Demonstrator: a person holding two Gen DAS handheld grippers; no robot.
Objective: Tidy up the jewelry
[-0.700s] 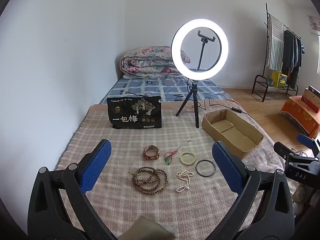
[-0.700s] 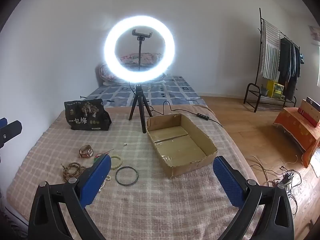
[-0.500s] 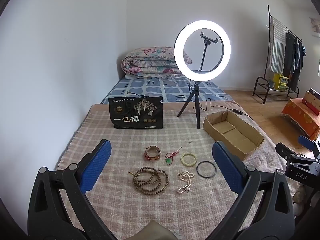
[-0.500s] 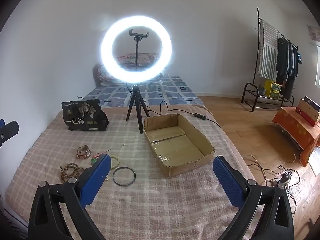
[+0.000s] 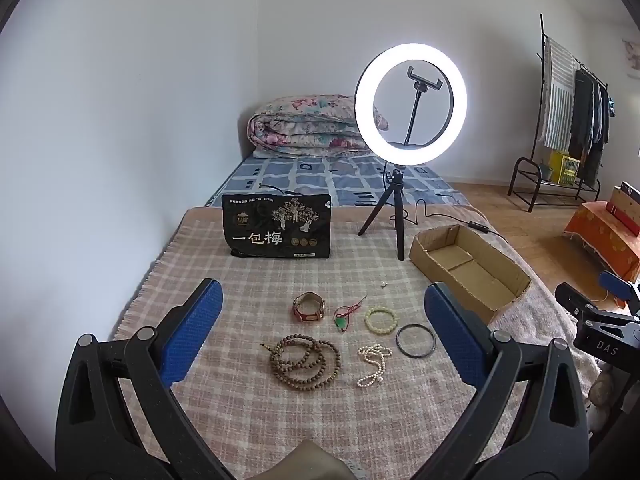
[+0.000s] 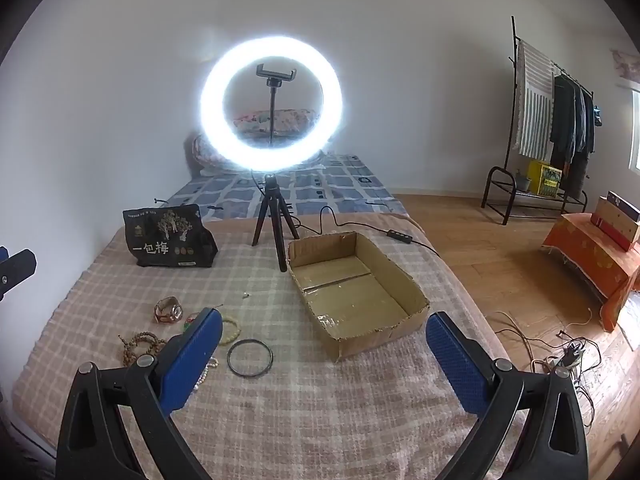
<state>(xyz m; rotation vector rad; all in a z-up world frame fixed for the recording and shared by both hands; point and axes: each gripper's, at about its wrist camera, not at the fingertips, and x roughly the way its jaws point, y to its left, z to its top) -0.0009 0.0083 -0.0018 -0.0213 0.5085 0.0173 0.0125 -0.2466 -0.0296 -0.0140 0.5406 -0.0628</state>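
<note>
Jewelry lies on the plaid blanket: a brown bead necklace, a white pearl string, a black bangle, a pale green bead bracelet, a green pendant on red cord and a red-strapped watch. An empty cardboard box sits to their right. My left gripper hangs open above the jewelry, holding nothing. My right gripper is open and empty in front of the box, with the black bangle near its left finger.
A lit ring light on a tripod stands behind the jewelry, its cable trailing right. A black snack bag stands at the back left. A folded quilt lies on the bed beyond. A clothes rack and loose cables are to the right.
Both views have shifted slightly; the left gripper drifted left and the right gripper drifted right. Nothing on the blanket has moved, and both grippers stay open.
</note>
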